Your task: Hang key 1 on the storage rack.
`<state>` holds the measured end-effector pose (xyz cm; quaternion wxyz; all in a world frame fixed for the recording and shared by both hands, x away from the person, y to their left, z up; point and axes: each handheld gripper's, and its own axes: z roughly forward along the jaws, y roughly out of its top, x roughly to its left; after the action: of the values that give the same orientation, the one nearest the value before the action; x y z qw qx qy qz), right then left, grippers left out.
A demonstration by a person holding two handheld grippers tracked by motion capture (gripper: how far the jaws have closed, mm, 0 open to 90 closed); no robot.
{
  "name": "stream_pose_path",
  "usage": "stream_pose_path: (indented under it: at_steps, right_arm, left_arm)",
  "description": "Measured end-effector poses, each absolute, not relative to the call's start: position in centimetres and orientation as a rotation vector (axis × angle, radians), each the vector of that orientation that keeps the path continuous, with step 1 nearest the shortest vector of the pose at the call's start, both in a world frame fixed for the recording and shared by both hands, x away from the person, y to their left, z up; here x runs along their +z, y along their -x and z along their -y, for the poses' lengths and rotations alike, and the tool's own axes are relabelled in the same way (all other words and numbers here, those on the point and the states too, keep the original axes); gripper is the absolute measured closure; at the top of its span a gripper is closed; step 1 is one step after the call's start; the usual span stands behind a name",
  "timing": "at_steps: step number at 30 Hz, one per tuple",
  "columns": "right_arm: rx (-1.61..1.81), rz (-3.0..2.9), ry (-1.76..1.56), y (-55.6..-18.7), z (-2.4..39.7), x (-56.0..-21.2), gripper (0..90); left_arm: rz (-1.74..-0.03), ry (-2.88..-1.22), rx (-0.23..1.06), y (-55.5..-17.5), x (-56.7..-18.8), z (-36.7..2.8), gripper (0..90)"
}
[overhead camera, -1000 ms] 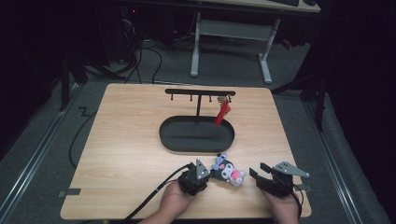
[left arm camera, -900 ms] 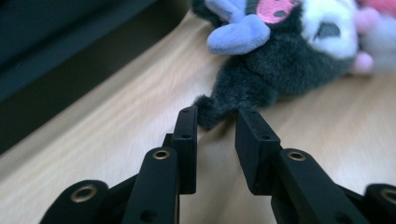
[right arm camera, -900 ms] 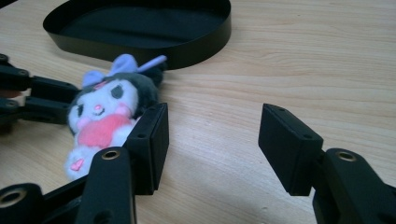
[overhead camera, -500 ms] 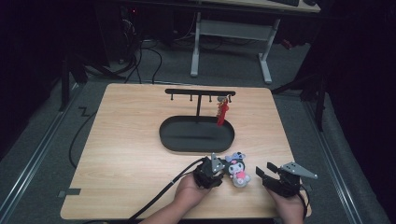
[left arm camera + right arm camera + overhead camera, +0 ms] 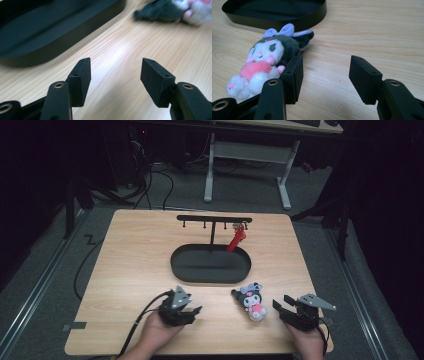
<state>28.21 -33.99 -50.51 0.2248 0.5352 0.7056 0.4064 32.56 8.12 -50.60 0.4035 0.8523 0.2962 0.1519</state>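
While the plush toy (image 5: pixel 251 302) lies loose on the wooden table (image 5: pixel 130 265), neither gripper has a hold of it. It's a small dark-headed doll with a lilac bow and a pink heart on its chest, flat on the boards near the front edge, just in front of the black oval tray (image 5: pixel 210 265) and between the two hands. Over on the left, the left gripper (image 5: pixel 192 312) sits well apart from the toy, and its jaws have just been opening: they're spread wide with only bare wood grain between them. From its own view the toy (image 5: pixel 172 11) is a blur up in the far corner, the tray (image 5: pixel 50 32) off to the other side. On the right, the right gripper (image 5: pixel 278 307) rests low just beside the doll, jaws spread after easing in a touch, nothing between the pads. In the right gripper view the toy (image 5: pixel 264 63) lies outside one jaw, right up against it; whether it touches, I can't tell. Behind the tray stands a black hook rack (image 5: pixel 214 219) with a red item (image 5: pixel 236 239) dangling from it.
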Motion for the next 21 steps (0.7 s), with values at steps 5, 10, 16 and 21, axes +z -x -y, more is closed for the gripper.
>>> stream_pose_path:
  at_steps: [5, 10, 16, 21]
  right_arm:
    - [1.107, -1.961, -1.474, -28.4, 33.7, -50.5, 45.5]
    - [1.092, -1.957, -1.474, -28.6, 33.3, -50.4, 44.9]
    - [1.076, -1.968, -1.478, -28.8, 33.0, -50.7, 44.8]
    - [1.075, -1.977, -1.472, -28.8, 33.1, -50.6, 42.5]
  left_arm:
    - [-0.875, -2.074, 0.452, -32.4, -51.9, -14.7, 38.4]
    - [-0.975, -1.995, 0.454, -33.7, -51.8, -17.7, 35.8]
    - [-0.941, -2.042, 0.47, -33.7, -52.1, -16.9, 33.6]
    - [-0.92, -2.058, 0.468, -33.7, -52.2, -16.5, 33.1]
